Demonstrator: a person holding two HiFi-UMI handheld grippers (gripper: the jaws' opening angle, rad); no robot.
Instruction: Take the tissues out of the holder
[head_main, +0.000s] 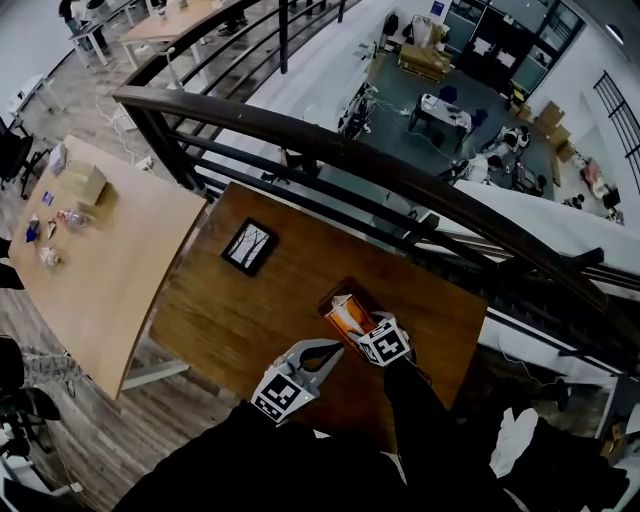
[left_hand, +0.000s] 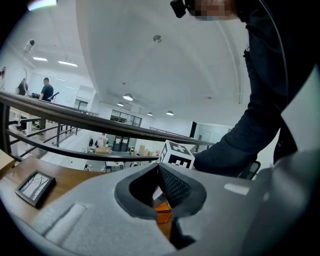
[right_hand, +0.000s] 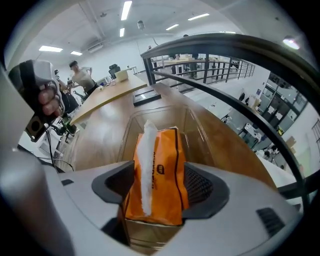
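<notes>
The right gripper's (right_hand: 159, 189) pads (right_hand: 200, 187) stand wide apart on either side of the orange pack (right_hand: 162, 165), close to its faces but not visibly pressing, so it has hold of nothing yet. It points steeply down, which suits a straight pull upward. The pack stands on end in the clear holder (right_hand: 197, 131), a white tissue (right_hand: 145, 150) sticking out of its top slit, so the task's thing is not out yet.

The left gripper (left_hand: 158, 170) has its tips together and carries nothing. It lies nearly level just beside the holder, probably to steady it while the pack is lifted.

The holder sits near the table's (head_main: 220, 320) near edge, well apart from a picture frame (head_main: 249, 246).
</notes>
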